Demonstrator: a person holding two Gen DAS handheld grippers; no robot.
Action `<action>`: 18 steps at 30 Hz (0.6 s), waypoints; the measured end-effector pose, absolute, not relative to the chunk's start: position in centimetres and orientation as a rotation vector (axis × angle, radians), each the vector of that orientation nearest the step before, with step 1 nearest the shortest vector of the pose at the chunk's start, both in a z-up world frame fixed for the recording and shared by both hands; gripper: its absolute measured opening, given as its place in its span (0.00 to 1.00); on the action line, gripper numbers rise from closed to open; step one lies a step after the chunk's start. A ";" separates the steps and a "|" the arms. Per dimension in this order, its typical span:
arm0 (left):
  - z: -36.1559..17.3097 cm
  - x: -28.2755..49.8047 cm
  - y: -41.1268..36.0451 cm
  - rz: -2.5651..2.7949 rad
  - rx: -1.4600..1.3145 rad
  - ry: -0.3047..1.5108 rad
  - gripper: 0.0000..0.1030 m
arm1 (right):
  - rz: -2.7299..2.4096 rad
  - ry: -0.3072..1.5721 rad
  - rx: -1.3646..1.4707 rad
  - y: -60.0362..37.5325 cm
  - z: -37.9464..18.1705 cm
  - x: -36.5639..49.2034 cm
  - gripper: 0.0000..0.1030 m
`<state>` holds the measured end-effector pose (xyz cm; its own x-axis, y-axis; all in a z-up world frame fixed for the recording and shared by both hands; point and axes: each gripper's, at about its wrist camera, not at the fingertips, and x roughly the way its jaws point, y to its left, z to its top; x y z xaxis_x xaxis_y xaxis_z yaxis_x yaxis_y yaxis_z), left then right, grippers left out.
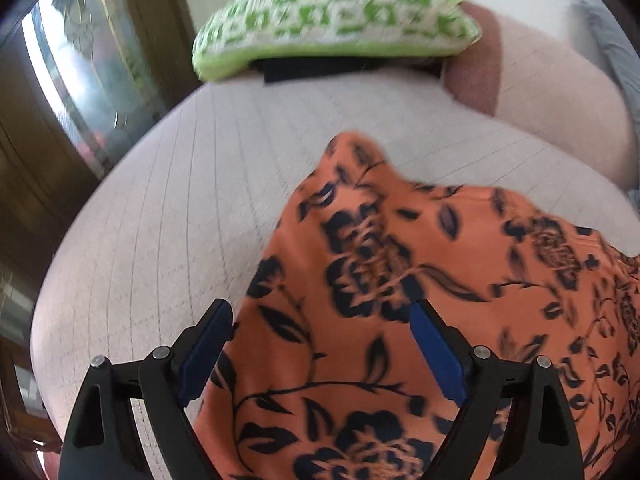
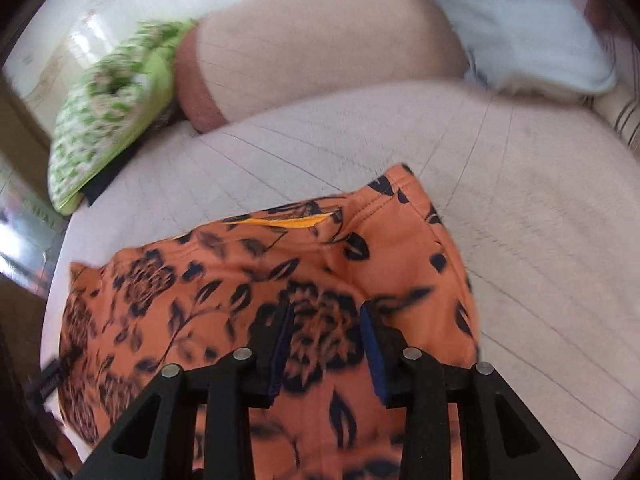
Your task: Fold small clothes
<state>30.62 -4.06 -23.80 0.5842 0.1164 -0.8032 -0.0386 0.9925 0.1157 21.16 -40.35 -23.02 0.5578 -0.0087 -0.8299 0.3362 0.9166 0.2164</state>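
An orange garment with a dark floral print (image 1: 384, 280) lies on a pale striped cushion (image 1: 200, 184). In the left wrist view my left gripper (image 1: 320, 312) is open, its blue-padded fingers wide apart over the garment's left edge. In the right wrist view the same garment (image 2: 224, 280) lies bunched with a yellow inner strip showing. My right gripper (image 2: 326, 312) hovers over its right part with the jaws partly open, and cloth shows in the gap between them.
A green and white patterned pillow (image 1: 332, 12) lies at the far end of the cushion (image 2: 520, 220) over a dark item. A tan bolster (image 2: 320, 48) and a pale striped cloth (image 2: 520, 28) sit behind. A window is at the left.
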 end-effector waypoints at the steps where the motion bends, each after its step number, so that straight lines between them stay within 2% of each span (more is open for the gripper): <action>1: -23.5 30.3 -4.7 0.073 0.093 0.927 0.88 | -0.201 0.954 0.352 -39.8 -22.6 20.2 0.37; 5: -22.6 29.3 -7.0 0.030 0.124 0.867 0.88 | -0.217 0.944 0.335 -38.2 -22.5 16.0 0.37; 8: -21.9 28.1 -8.1 -0.003 0.135 0.844 0.88 | -0.255 1.009 0.327 -38.1 -25.2 15.5 0.37; 10: -21.3 27.7 -8.6 -0.021 0.135 0.844 0.88 | -0.256 0.984 0.267 -37.9 -26.1 15.5 0.38; 11: -20.7 26.8 -8.9 -0.028 0.141 0.841 0.88 | -0.259 0.974 0.244 -37.7 -26.0 15.5 0.38; 14: -20.8 26.8 -9.8 -0.032 0.182 0.812 0.88 | -0.244 0.962 0.293 -38.0 -25.5 16.0 0.49; 18: -20.8 26.9 -10.5 -0.046 0.183 0.800 0.88 | -0.268 0.901 0.325 -39.0 -24.8 16.6 0.49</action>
